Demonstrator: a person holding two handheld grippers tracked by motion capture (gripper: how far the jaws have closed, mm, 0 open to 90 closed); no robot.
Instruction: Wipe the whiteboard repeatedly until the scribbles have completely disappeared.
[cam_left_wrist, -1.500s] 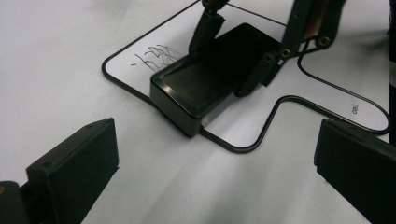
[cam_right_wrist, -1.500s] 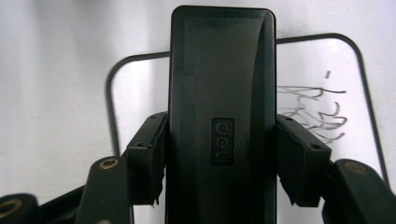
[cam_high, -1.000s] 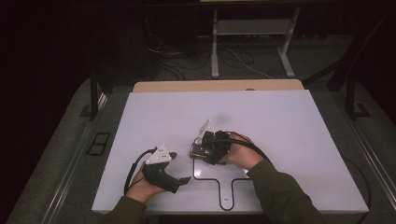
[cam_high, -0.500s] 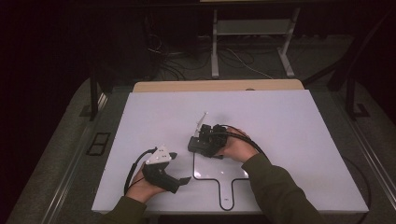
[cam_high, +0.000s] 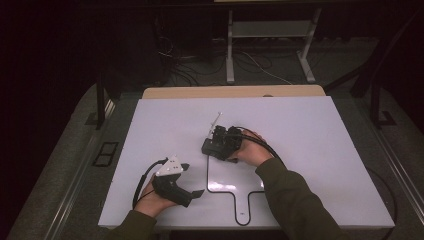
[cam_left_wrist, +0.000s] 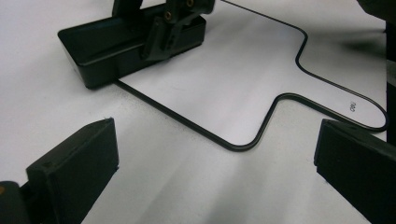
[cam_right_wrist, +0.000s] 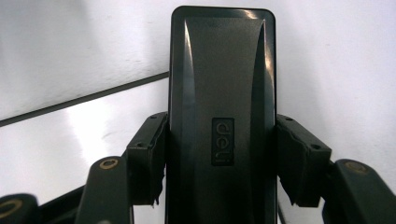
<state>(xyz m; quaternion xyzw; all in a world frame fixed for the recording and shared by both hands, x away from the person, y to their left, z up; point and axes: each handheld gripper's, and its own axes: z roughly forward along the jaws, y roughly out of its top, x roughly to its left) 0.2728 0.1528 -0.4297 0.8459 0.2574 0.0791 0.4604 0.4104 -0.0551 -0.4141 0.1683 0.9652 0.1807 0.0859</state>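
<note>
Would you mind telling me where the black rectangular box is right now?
In the high view, the black box sits near the middle of the white table, clamped in the right gripper, at the top left corner of the black outline.

The left gripper (cam_high: 196, 193) rests low with jaws wide apart; the right gripper (cam_high: 212, 146) has its jaws clamped.

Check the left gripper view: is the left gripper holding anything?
No, the left gripper is open, with bare white table between its black jaws.
</note>
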